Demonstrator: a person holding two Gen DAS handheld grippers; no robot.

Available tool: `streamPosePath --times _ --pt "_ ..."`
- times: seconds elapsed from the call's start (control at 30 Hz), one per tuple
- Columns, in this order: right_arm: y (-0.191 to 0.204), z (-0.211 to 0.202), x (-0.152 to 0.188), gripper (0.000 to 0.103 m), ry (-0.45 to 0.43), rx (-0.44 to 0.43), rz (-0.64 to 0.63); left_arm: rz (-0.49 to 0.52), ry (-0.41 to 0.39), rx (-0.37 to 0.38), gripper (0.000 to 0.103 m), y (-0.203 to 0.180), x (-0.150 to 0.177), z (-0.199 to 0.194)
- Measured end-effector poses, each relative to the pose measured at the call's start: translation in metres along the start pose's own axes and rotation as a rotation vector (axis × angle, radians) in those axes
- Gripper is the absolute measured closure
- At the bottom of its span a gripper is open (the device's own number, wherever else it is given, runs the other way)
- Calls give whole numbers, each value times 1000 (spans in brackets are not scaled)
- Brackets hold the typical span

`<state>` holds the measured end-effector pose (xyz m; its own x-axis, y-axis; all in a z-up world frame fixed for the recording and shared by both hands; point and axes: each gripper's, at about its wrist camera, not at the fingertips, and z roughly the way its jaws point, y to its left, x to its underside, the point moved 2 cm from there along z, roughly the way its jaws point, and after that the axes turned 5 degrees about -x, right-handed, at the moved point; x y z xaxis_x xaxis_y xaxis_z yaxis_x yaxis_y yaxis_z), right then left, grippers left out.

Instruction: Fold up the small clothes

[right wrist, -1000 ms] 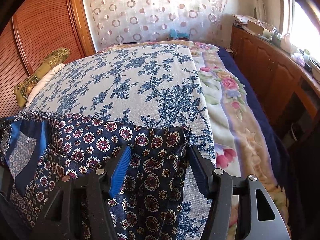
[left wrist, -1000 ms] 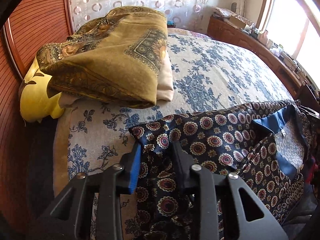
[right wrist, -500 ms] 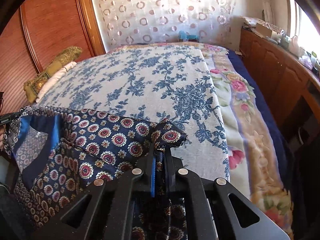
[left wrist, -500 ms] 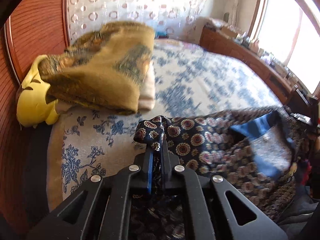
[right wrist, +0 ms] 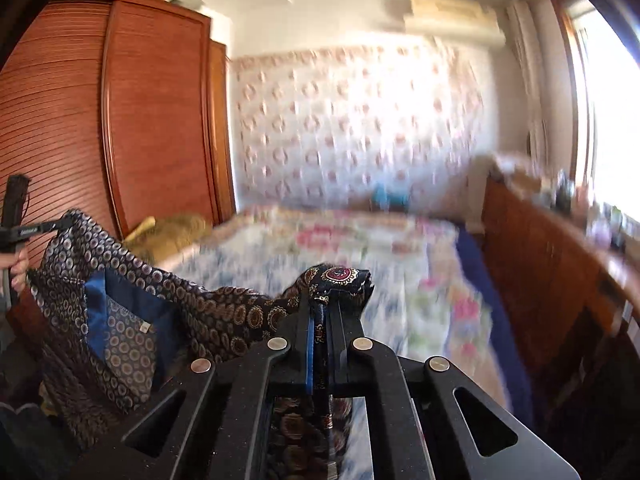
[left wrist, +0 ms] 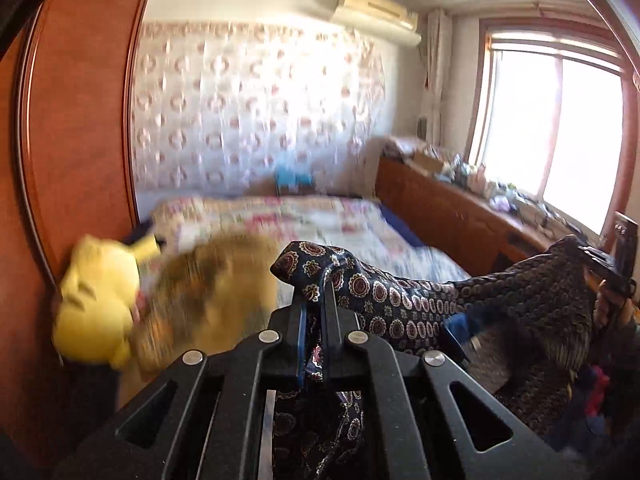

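- Left gripper (left wrist: 313, 300): jaws clamped on one corner of the patterned garment (left wrist: 384, 300)
- Right gripper (right wrist: 324, 312): jaws clamped on another corner
- Garment hangs stretched between them above the bed (right wrist: 360, 248)

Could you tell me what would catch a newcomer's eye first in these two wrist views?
First, the dark medallion-print garment, lifted and stretched in the air between the left gripper and the right gripper, each shut on a bunched corner. Next, the bright yellow plush toy at the left of the left wrist view, against the wooden wardrobe, with the floral bedspread blurred behind.
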<state>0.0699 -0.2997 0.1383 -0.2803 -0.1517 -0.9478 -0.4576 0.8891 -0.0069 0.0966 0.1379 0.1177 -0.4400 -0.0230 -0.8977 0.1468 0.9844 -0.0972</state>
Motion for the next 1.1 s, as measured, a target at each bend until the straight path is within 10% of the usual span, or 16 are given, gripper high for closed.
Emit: streamPosePath --times 0.23,0.43,0.57,1.1 --pt "-44 107 -108 94 73 205 -79 59 57 -194 88 30 -82 122" --pt "-79 221 -59 76 350 267 65 71 221 -138 55 41 -28 182" --pt "-68 229 -13 66 378 199 58 133 319 -70 28 26 15 183" --pt "-60 145 91 61 433 1 144 192 414 79 28 -63 108 179"
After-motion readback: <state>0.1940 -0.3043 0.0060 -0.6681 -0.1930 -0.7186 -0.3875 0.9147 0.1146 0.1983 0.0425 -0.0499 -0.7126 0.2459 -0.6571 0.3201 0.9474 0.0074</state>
